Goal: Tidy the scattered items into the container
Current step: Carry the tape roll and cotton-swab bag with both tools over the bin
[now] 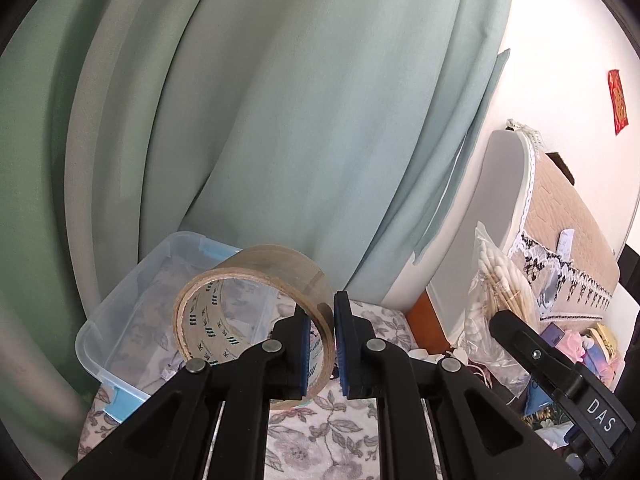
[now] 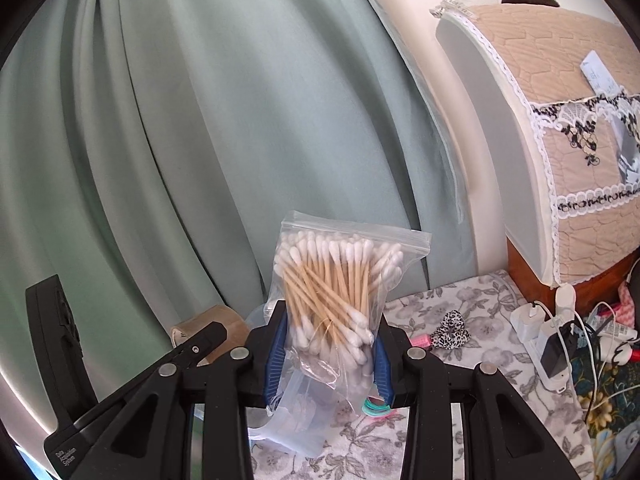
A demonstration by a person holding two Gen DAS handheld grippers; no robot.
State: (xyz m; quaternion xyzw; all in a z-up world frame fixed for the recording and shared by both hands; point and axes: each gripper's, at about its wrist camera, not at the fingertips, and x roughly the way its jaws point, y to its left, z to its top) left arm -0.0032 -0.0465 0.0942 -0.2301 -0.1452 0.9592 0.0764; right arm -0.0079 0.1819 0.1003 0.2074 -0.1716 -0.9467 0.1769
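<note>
My left gripper (image 1: 322,344) is shut on the wall of a brown packing-tape roll (image 1: 256,312), held up off the floral cloth. Just behind and left of the roll stands the clear plastic container (image 1: 120,320) with blue latches, open on top. My right gripper (image 2: 330,356) is shut on a zip bag of cotton swabs (image 2: 336,288), lifted above the cloth. The same bag of cotton swabs (image 1: 496,292) shows at the right of the left wrist view. The tape roll (image 2: 216,324) appears low on the left in the right wrist view.
On the floral cloth (image 2: 460,364) lie a leopard-print scrunchie (image 2: 452,328), teal hair ties (image 2: 376,404), a limp clear bag (image 2: 292,412) and a power strip (image 2: 548,344) with chargers and cables. A green curtain (image 1: 280,120) hangs behind, and a quilt-covered appliance (image 2: 568,140) stands at the right.
</note>
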